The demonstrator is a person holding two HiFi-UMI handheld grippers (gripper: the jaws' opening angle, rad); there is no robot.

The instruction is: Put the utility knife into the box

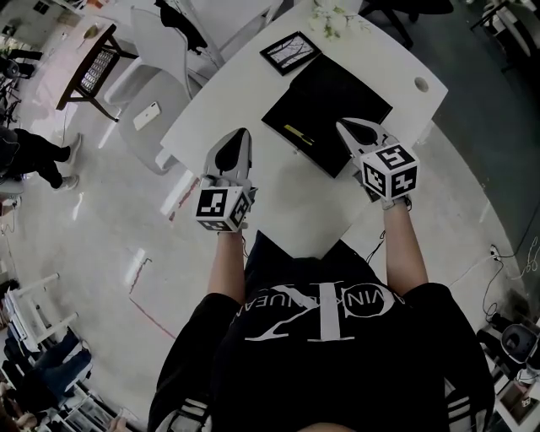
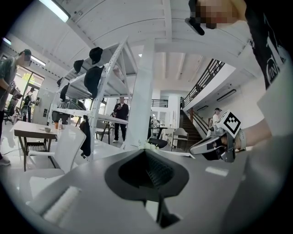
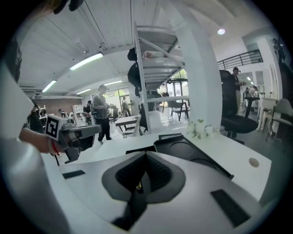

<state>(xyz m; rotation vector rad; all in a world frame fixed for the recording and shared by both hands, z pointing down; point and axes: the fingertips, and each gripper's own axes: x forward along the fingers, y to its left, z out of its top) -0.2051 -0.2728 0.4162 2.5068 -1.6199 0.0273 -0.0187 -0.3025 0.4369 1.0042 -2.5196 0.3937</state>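
The person stands at the near edge of the white table (image 1: 245,101) with both tools held out level in front of the body, a ready stance and not a reach. The left gripper (image 1: 245,132) has its two jaws pressed together with nothing between them, and it hangs over the table's left corner, clear of the work. The right gripper (image 1: 341,124) is likewise pinched closed and empty, its tip just over the near right edge of the flat black box (image 1: 342,93). The utility knife (image 1: 297,132), a slim yellowish bar, lies on the box's dark surface close to its near left edge, roughly between the two tips and slightly ahead of them. From here I cannot tell whether it rests on a lid or down inside a compartment. The right tool looks the better placed to take it, since it points toward that side of the box. It would have to spread its jaws first and come down along the handle. A framed picture (image 1: 289,52) and a small bunch of flowers (image 1: 333,17) sit farther back, out of the way.
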